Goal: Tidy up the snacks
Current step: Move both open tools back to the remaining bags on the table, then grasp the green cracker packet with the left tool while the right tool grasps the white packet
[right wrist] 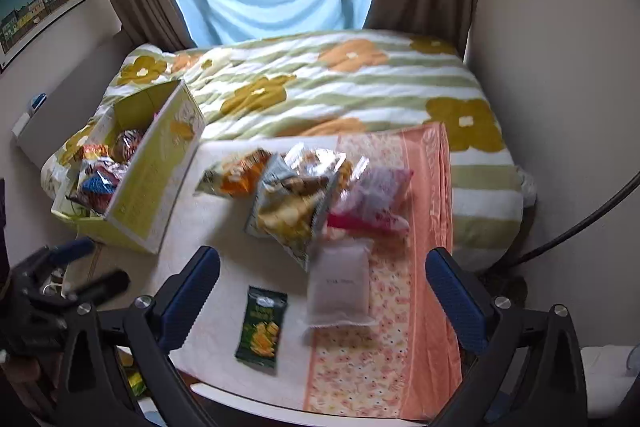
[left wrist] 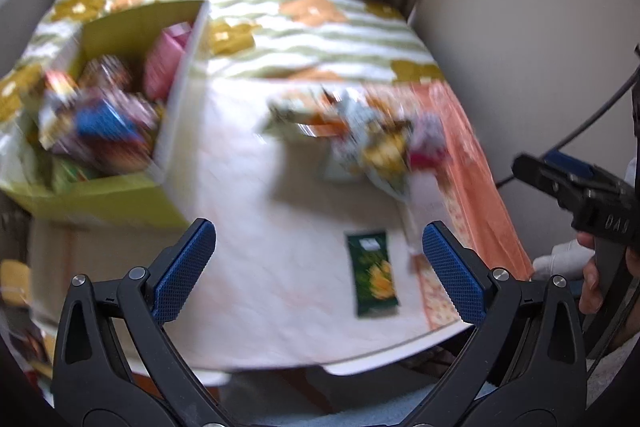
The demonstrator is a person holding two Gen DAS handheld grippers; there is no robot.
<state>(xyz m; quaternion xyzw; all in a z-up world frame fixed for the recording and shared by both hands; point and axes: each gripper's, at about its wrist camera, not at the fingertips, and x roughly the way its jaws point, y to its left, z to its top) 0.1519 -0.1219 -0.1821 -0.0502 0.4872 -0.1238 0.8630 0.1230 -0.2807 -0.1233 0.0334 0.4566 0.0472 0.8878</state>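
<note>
Judging by the yellow-green cardboard box (right wrist: pixel 144 179) already holding several wrappers, sorting stood partly done. A dark green flat snack packet (right wrist: pixel 262 329), a white pouch (right wrist: pixel 340 287) and a heap of crinkled bags (right wrist: pixel 300 187) lay loose on the cloth-covered desk (right wrist: pixel 224 307). Both the left claw (left wrist: pixel 318 267) and right claw (right wrist: pixel 322 297) hung spread, empty.
</note>
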